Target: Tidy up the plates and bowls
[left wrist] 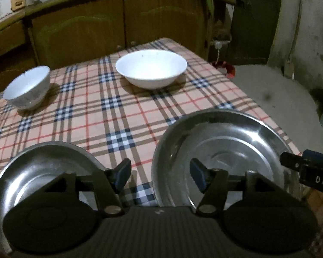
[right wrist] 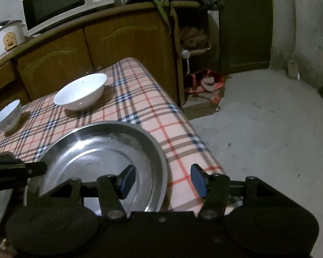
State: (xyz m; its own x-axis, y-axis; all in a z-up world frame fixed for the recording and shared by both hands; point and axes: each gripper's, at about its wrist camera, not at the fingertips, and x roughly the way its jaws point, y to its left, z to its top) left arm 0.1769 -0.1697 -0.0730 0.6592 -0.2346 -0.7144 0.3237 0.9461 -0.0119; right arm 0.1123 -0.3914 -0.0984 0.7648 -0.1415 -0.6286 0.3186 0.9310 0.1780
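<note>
A table under a peach, blue and red checked cloth [left wrist: 92,107] carries four dishes. In the left wrist view, the left gripper [left wrist: 160,177] hangs with its blue-padded jaws parted about halfway and nothing between them, over the strip of cloth that separates two shallow round steel plates: the smaller steel plate [left wrist: 38,169] at about 8 o'clock and the larger steel plate [left wrist: 226,142] at about 4 o'clock. The left pad sits just off the smaller plate's rim, while the right pad hangs over the larger plate's near bowl. A wide white ceramic bowl [left wrist: 151,68] stands at 12 o'clock, upright, and a small deep white bowl [left wrist: 27,88] sits at 10 o'clock, well apart from it. In the right wrist view, the right gripper [right wrist: 163,181] is likewise parted about halfway and holds nothing; its left pad hangs over the larger steel plate [right wrist: 101,150], its right pad over the cloth at the table's near corner, so the plate's right rim lies in the gap. The left gripper's black body [right wrist: 15,172] pokes in at 9 o'clock. Behind stand brown wooden cupboards [right wrist: 118,40] with a white microwave [right wrist: 60,2] on top.
</note>
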